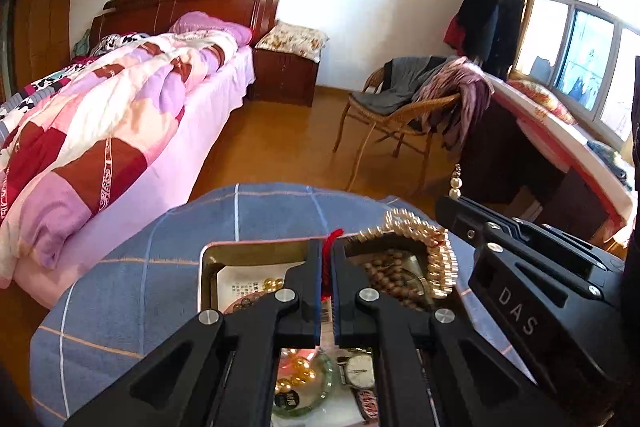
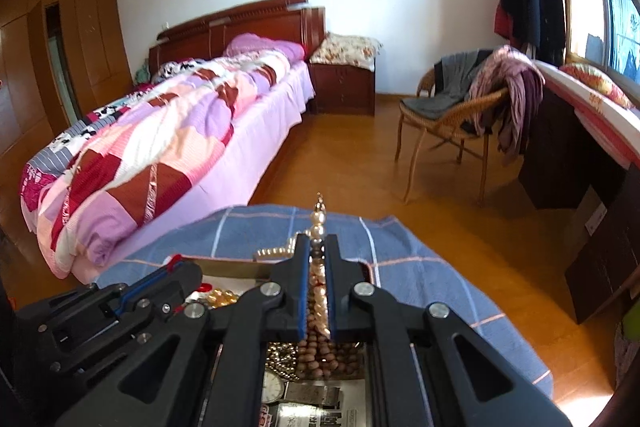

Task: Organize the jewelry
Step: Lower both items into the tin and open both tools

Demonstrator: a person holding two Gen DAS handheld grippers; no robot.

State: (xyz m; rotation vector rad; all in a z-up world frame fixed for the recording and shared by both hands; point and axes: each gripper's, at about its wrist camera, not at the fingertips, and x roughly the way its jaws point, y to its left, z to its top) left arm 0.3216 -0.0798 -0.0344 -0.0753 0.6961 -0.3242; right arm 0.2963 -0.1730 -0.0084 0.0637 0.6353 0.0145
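Note:
An open metal tin [image 1: 248,250] sits on a blue checked cloth [image 1: 152,259] and holds mixed jewelry. Inside are brown wooden beads [image 1: 386,277], a heap of pearl strands [image 1: 424,235], a wristwatch [image 1: 360,371], a green bangle [image 1: 326,391] and amber beads [image 1: 300,371]. My left gripper [image 1: 328,247] hangs over the tin, shut on a thin red cord [image 1: 335,233]. Beside it on the right, my right gripper [image 2: 318,241] is shut on a pearl strand [image 2: 319,219] whose end sticks up past the fingertips. That strand runs down between the pads toward the wooden beads [image 2: 320,355].
A bed with a patchwork quilt [image 1: 120,115] stands to the left. A wicker chair draped with clothes [image 1: 412,95] and a dark desk [image 1: 540,163] under the window stand to the right. Wooden floor [image 1: 288,143] lies beyond the cloth's far edge.

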